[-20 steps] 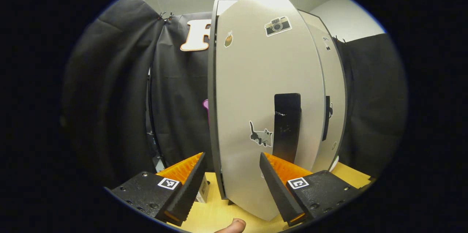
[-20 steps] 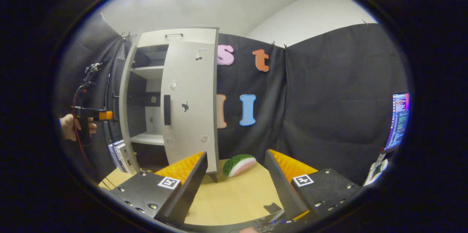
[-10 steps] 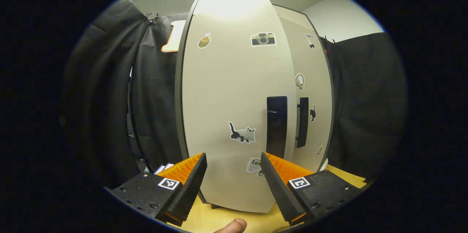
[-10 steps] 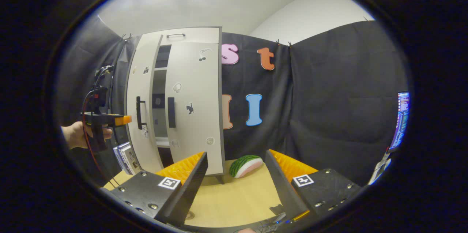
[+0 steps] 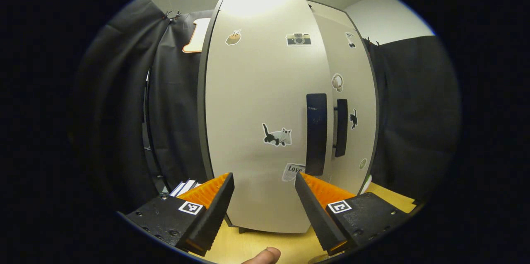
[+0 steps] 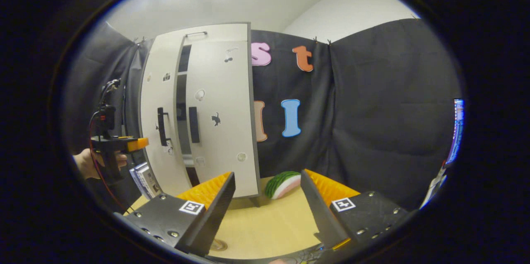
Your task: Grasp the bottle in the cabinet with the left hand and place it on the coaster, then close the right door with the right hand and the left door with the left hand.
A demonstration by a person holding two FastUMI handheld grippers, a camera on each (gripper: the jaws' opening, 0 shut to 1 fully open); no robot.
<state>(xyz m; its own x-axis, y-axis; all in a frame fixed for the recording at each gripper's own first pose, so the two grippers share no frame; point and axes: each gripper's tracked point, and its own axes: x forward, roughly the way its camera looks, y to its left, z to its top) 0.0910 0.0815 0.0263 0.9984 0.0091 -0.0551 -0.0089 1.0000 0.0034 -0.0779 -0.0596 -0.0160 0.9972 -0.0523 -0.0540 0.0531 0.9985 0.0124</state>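
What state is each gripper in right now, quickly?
Left gripper: jaws open, holding nothing, facing the pale grey cabinet's left door.
Right gripper: jaws open, holding nothing.

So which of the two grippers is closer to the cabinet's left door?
The left gripper: it sits right in front of the left door. The right gripper hangs well back over the table.

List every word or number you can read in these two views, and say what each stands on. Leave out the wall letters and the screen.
"Love": on a paper-like sticker low on the left door, beside its dark handle.
Books beside the cabinet: print too small to read.
Cat sticker and camera sticker: pictures, no words.
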